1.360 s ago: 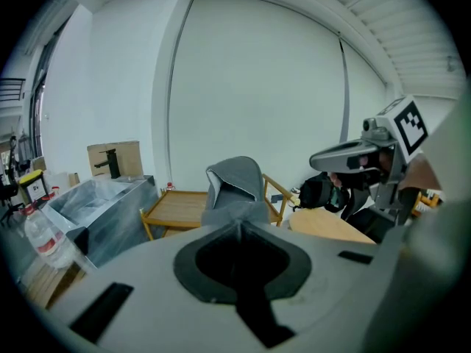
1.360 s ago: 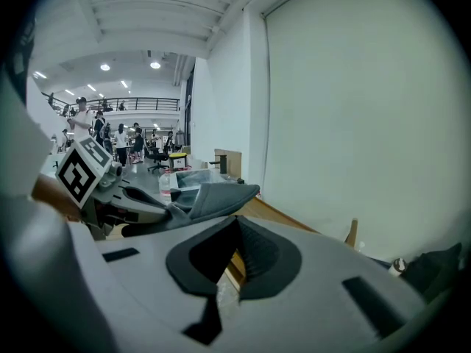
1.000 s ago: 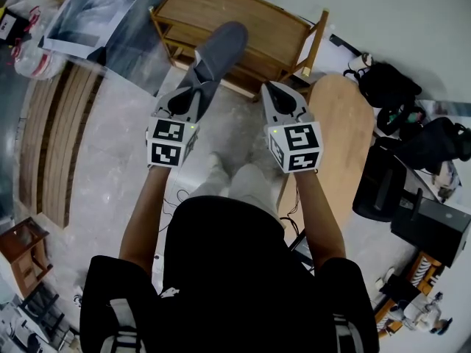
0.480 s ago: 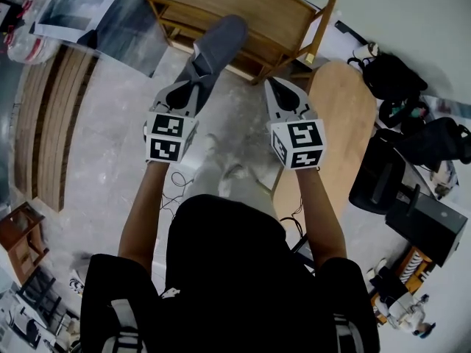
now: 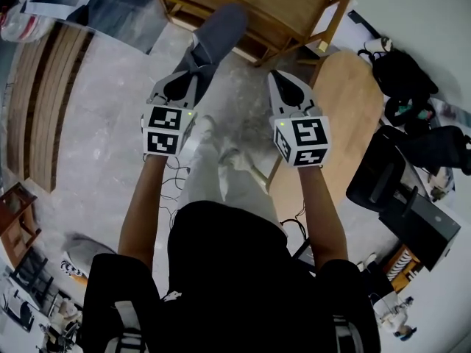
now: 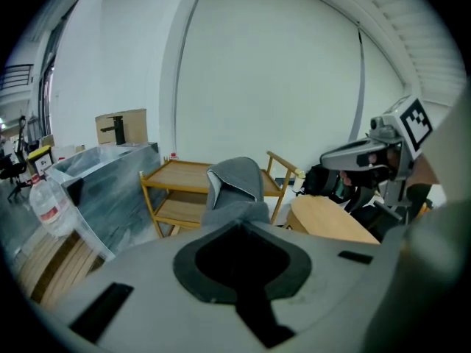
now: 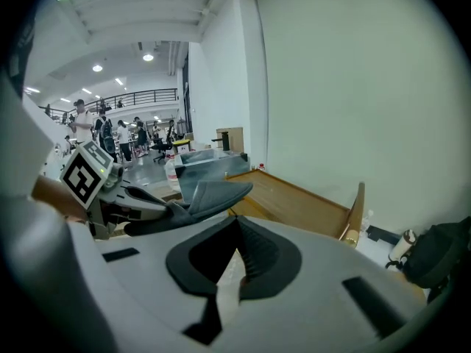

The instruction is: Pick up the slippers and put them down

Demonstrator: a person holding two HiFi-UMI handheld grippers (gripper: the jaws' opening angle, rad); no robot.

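A grey slipper [image 5: 218, 34] hangs in the air in front of the wooden shelf cart [image 5: 259, 12]. My left gripper [image 5: 193, 70] is shut on its heel end, and the toe points away from me. In the left gripper view the slipper [image 6: 235, 186] rises just past the jaw tips of the left gripper [image 6: 237, 223]. My right gripper [image 5: 279, 76] is level with the left one, a hand's width to its right, shut with nothing in it. From the right gripper view, the slipper [image 7: 210, 195] and left gripper [image 7: 151, 213] show left of the right gripper [image 7: 237, 221].
A round wooden tabletop [image 5: 346, 123] lies right of my right gripper. Black bags [image 5: 401, 72] and a black chair [image 5: 383, 175] stand further right. A plastic-wrapped block [image 5: 88, 6] and wooden slats [image 5: 29, 109] are at the left. The person's legs [image 5: 221, 175] stand below the grippers.
Both grippers have come down together toward the floor. The slipper has stayed in the left gripper, and the shelf cart has slid toward the top of the head view.
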